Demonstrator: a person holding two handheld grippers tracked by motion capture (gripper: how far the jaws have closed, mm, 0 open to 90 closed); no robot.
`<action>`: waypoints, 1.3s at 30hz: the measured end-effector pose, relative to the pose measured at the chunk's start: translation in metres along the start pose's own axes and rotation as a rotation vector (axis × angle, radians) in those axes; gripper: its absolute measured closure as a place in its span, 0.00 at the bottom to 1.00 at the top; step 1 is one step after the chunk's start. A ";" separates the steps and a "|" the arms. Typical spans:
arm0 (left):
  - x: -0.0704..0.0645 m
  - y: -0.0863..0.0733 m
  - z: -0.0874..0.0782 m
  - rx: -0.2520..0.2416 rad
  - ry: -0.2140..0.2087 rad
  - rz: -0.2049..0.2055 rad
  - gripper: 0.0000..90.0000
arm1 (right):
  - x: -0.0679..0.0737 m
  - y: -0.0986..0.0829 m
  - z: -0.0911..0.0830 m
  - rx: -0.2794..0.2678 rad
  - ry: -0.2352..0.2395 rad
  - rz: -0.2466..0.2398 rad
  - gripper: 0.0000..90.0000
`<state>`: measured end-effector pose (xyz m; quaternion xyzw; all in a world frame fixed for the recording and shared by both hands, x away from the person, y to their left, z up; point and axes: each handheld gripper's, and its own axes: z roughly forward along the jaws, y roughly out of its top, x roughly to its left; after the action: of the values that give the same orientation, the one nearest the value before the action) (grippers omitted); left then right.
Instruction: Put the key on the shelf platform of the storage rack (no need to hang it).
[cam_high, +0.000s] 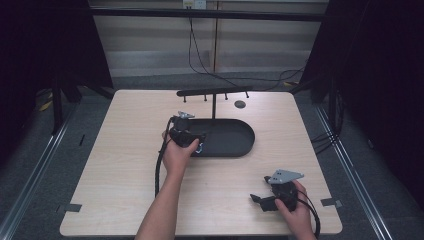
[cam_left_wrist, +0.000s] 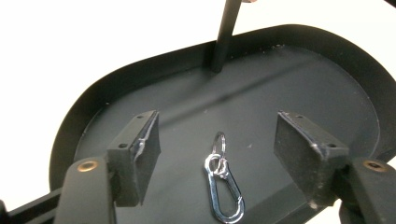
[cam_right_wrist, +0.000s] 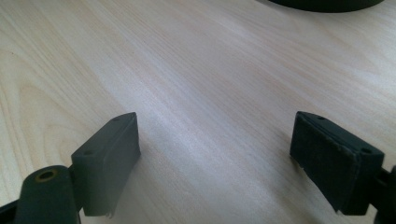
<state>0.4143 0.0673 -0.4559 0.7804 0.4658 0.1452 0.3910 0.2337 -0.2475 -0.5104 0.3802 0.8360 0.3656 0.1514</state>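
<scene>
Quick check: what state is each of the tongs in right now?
Left tongs: open, holding nothing, over the clip in the tray.
Right tongs: open, holding nothing, over the table.

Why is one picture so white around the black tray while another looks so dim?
In the left gripper view the table around the tray is blown out to plain white, though the metal clip stays sharp and glinting; the high view is dim, its surroundings nearly black; in the right gripper view the wood grain shows, with a soft glare patch between the tongs.
</scene>
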 end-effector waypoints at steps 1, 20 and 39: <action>0.001 0.000 -0.002 -0.006 -0.003 0.002 0.32 | 0.000 0.000 0.000 0.000 0.000 0.000 0.17; 0.011 -0.005 -0.026 -0.025 -0.025 0.002 0.26 | 0.000 0.000 0.000 0.000 0.000 -0.001 0.17; 0.023 -0.020 -0.045 -0.023 -0.020 0.001 0.26 | 0.000 0.000 0.000 0.000 0.000 -0.001 0.17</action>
<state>0.3875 0.1137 -0.4446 0.7777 0.4596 0.1428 0.4044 0.2337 -0.2475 -0.5104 0.3800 0.8361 0.3654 0.1516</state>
